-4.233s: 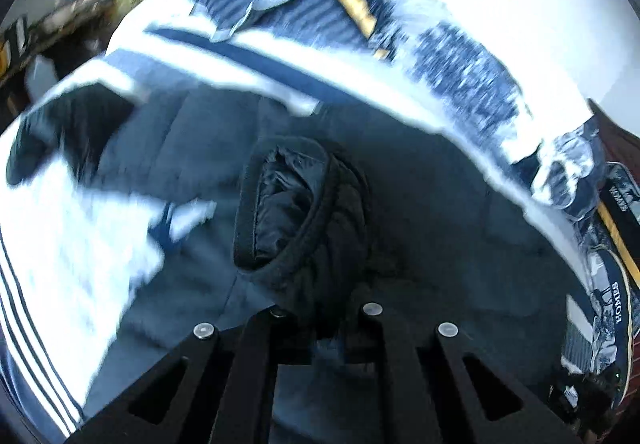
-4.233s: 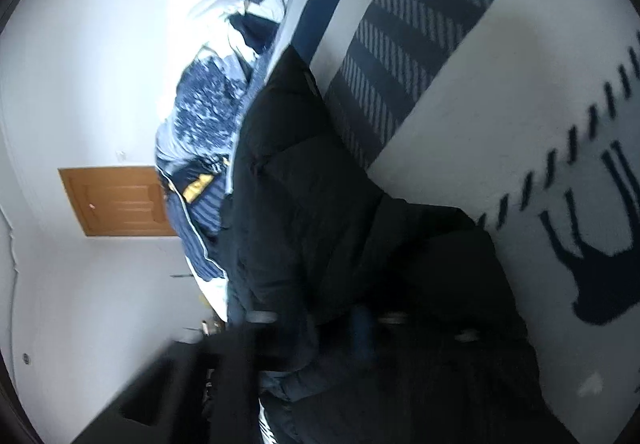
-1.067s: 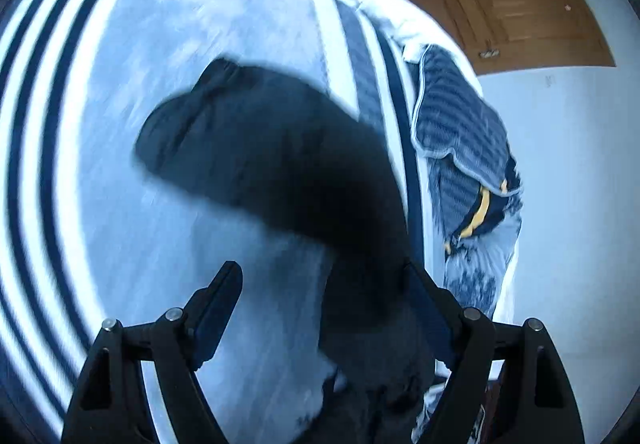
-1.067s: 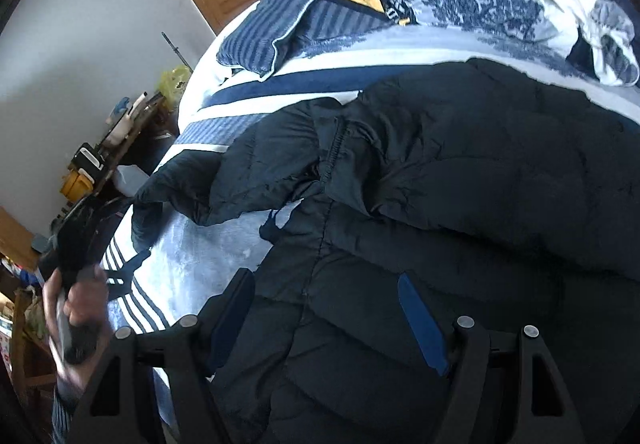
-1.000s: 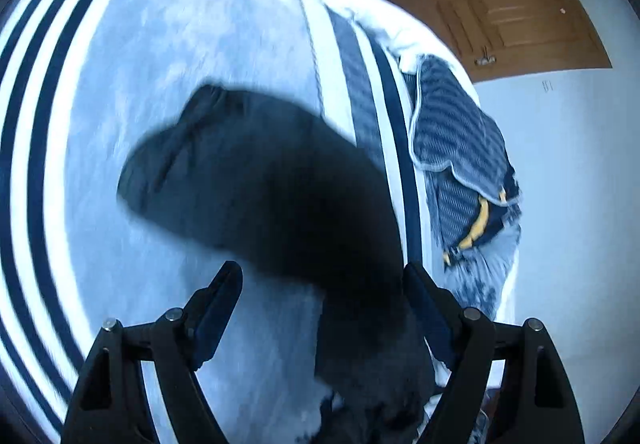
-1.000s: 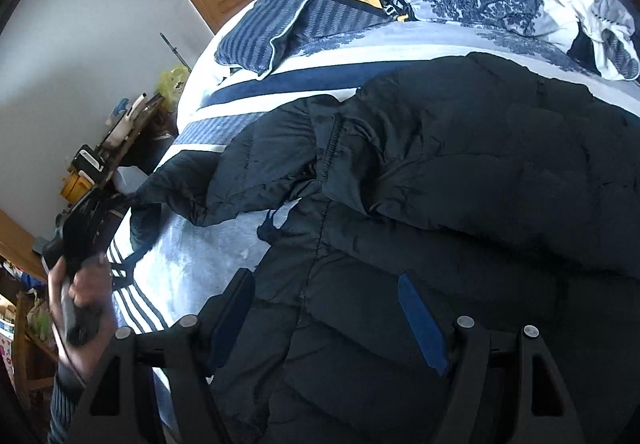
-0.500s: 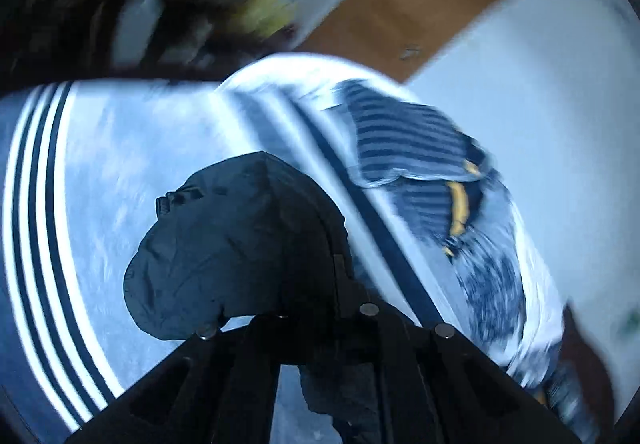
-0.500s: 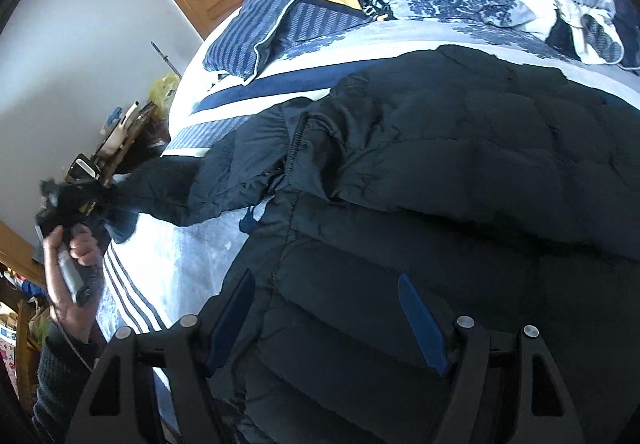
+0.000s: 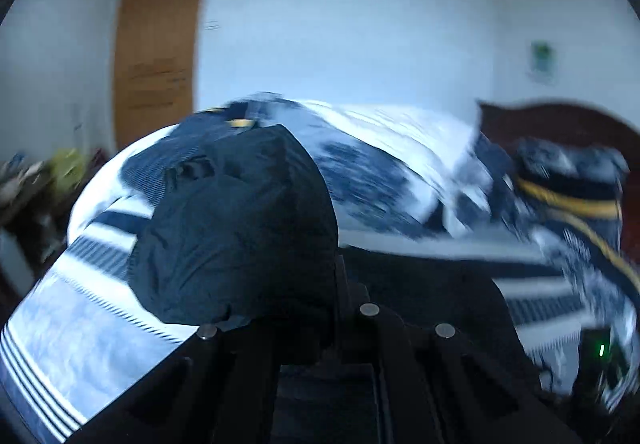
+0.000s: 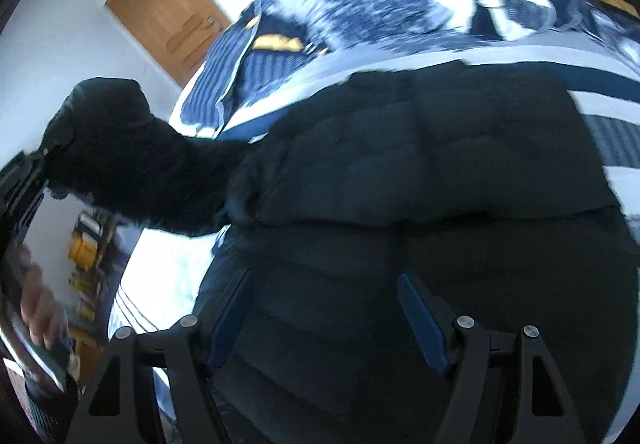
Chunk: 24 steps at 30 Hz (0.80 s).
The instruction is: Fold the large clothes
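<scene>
The dark puffer jacket lies spread across the bed, its sleeve lifted off the bed's left edge by the left gripper, whose fingers pinch what looks like the cuff end. The right gripper hovers over the jacket's body, fingers spread and empty. Padded and soft, it will probably slump and spring back, so cuffs and hems give the firmest hold.

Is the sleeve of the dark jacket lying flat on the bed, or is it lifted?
Lifted. The sleeve hangs in the air, its end pinched in the shut left claw, clear of the striped bed cover.

Wooden door – striped bedding, apparently patterned pillows.
</scene>
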Available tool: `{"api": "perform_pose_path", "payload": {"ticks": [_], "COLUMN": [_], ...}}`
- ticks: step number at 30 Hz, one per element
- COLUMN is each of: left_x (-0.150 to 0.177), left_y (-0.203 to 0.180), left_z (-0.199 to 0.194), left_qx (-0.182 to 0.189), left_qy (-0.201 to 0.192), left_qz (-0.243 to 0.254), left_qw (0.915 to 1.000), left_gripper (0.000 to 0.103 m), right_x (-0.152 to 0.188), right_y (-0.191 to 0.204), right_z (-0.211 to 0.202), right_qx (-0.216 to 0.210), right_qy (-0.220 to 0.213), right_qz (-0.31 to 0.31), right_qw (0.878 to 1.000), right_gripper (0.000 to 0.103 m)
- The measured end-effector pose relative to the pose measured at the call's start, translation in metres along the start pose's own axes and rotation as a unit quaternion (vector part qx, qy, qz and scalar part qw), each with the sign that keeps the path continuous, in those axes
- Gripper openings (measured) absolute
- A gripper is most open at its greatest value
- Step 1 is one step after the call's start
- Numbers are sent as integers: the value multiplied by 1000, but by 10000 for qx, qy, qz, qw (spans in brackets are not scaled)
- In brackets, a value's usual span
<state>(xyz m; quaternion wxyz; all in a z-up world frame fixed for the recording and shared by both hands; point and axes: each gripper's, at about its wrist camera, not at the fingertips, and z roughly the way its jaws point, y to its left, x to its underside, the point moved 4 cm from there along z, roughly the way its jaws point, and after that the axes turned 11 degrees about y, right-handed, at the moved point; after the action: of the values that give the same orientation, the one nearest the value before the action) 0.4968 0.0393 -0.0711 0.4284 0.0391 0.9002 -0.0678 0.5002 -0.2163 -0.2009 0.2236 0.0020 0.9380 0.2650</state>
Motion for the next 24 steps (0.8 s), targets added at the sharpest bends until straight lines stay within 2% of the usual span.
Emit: {"api": "perform_pose_path", "payload": {"ticks": [5, 8, 11, 13, 14, 15, 17, 19, 21, 24], "left_x": [13, 36, 67, 84, 87, 87, 82, 75, 65, 58], "left_y": [-94, -138, -162, -170, -171, -170, -163, -149, -129, -81], "left_z": [51, 97, 144, 143, 138, 130, 106, 84, 70, 61], "left_qx": [342, 394, 547, 768, 908, 1139, 1521, 1708, 1769, 1476], "left_qy": [480, 1051, 1987, 2302, 2345, 2336, 2206, 2021, 1995, 1830], "left_qz": [594, 868, 1034, 922, 841, 719, 486, 219, 76, -322], "left_qw": [9965, 9899, 9731, 9657, 9642, 9630, 9622, 9641, 9638, 9714], "left_gripper": [5, 6, 17, 28, 42, 63, 87, 89, 89, 89], "right_x": [5, 13, 15, 18, 19, 20, 22, 23, 26, 28], "right_y": [-69, -109, -133, -150, -157, -162, -169, -167, -162, -143], "right_z": [-17, -12, -8, -8, -8, -7, -7, -5, -3, 3], "right_qx": [-369, -584, -608, -596, -643, -729, -868, -942, -942, -992], "right_qy": [-388, -442, -411, -481, -482, -497, -535, -541, -515, -389], "right_qz": [744, 1222, 1451, 1642, 1727, 1800, 1905, 1919, 1837, 1595], "right_qw": [9958, 9898, 9867, 9834, 9817, 9797, 9764, 9754, 9771, 9814], "right_gripper": [77, 77, 77, 77, 78, 78, 77, 77, 77, 77]}}
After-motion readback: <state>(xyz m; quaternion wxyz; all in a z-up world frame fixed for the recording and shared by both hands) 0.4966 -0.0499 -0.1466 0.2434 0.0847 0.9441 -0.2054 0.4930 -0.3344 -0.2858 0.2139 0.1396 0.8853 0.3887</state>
